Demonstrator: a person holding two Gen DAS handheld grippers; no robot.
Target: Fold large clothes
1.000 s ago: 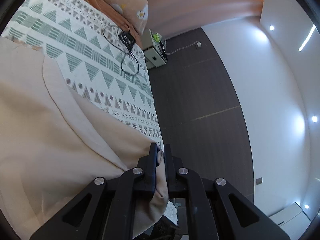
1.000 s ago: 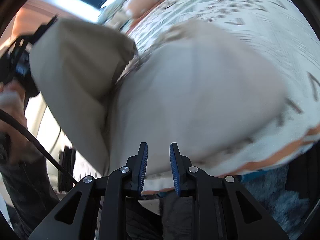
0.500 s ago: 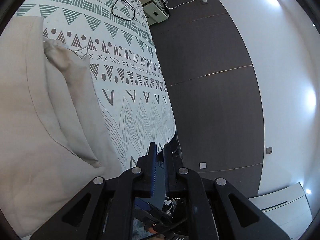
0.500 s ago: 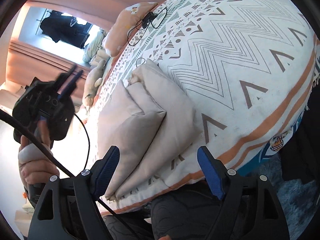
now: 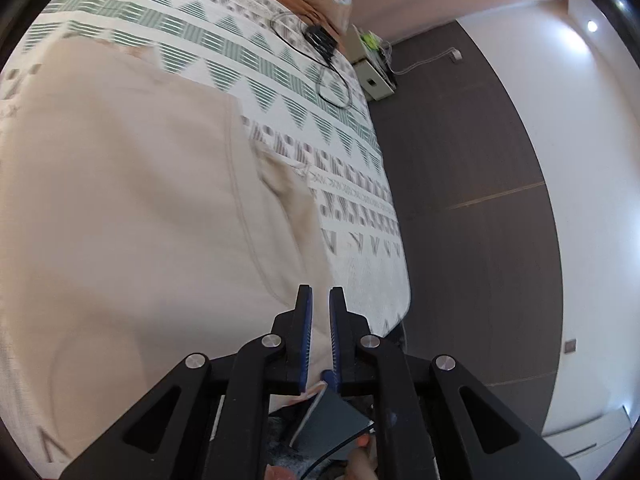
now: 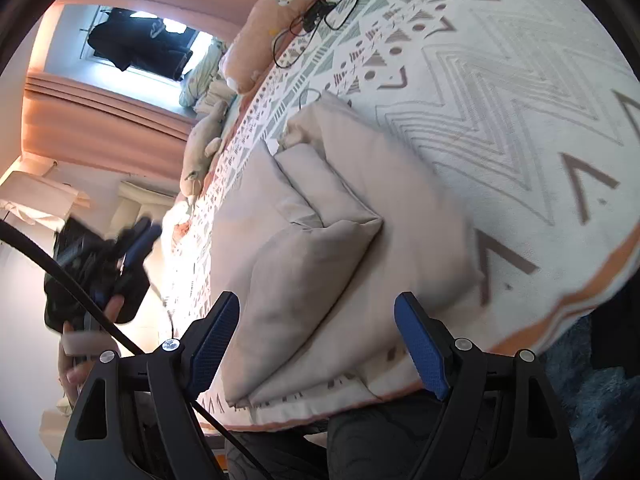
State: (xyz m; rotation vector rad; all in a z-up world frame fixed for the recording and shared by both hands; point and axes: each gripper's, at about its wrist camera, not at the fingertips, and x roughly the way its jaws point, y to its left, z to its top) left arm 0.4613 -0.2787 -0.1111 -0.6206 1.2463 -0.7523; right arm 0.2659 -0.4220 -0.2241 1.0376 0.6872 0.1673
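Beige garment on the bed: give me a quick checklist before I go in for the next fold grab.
1. Garment lies on the bedspread, partly folded, a flap doubled over its middle: ok.
2. Right gripper open, its jaws having just opened; nothing between the fingers: ok.
3. Left gripper nearly shut, no cloth visibly pinched: not ok for a grab, must open first.
4. Black cable lies near the pillow, apart from the garment: ok.
5. Garment's near edge close to the bed's edge, none seen hanging over: ok.
6. Layers under the flap lying flat: cannot tell.
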